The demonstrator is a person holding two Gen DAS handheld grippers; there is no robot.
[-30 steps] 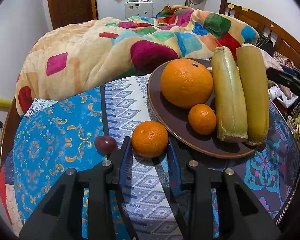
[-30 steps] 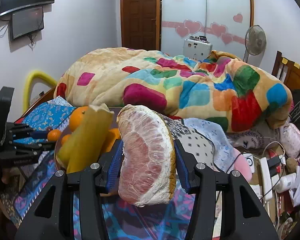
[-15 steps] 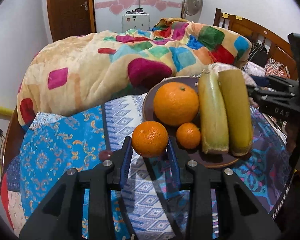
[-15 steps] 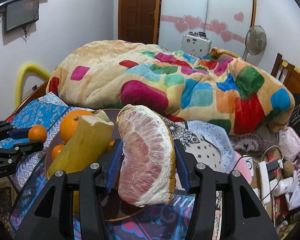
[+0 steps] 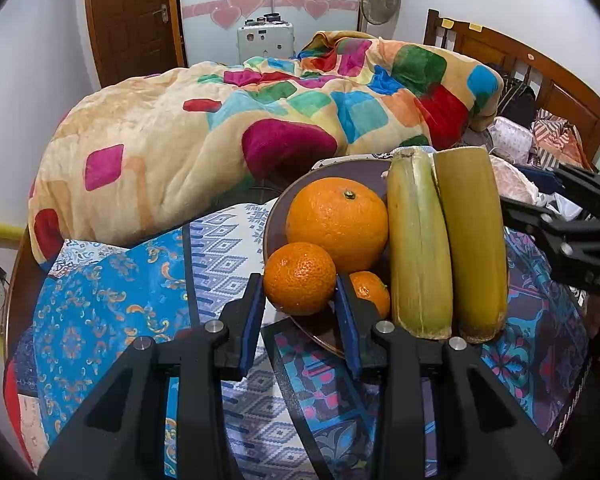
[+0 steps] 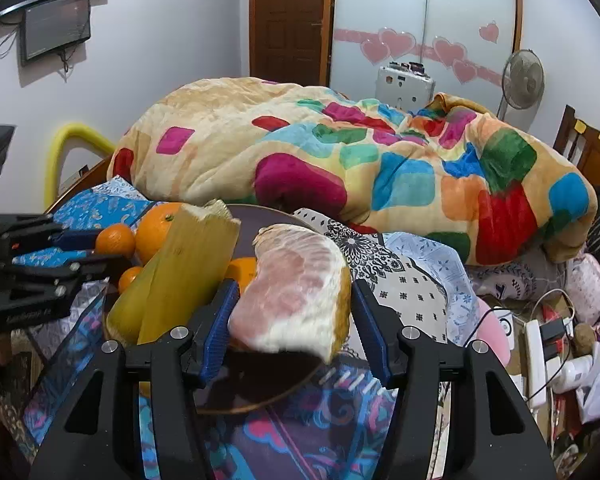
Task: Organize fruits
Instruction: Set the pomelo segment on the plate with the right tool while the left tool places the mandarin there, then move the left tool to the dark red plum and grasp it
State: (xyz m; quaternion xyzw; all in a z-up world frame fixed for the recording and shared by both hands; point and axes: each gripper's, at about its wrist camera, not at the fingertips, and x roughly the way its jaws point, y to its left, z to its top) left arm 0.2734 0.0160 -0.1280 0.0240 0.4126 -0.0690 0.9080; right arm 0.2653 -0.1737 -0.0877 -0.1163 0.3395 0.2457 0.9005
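- The left tongs (image 5: 300,300) grip a small mandarin (image 5: 299,278) between their blue pads. A second ago it sat on the patterned cloth of the desk (image 5: 112,308), left of the plate; now it is lifted and hangs at the near left rim of the brown plate (image 5: 278,216), at the centre of the left wrist view.
- On the plate lie a large orange (image 5: 337,222), a smaller mandarin (image 5: 370,292) partly hidden behind the right pad, and two yellow-green cut stalks (image 5: 446,240) side by side on the right half.
- The right tongs (image 6: 294,316) hold a peeled pomelo wedge (image 6: 292,296). A second ago the wedge stood upright between the pads; now it is tipped flatter and lower, over the near right part of the plate (image 6: 260,396), and the gap on the right-hand pad looks wider. I cannot tell whether the wedge already rests on the plate.
- The small dark fruit that lay on the cloth a second ago no longer shows; the left tongs probably cover it.
- My judgement: both carried fruits are nearly delivered, and setting them down and letting go is what remains of this step.
- Risk: the mandarin may roll off the rim if let go too near the edge.
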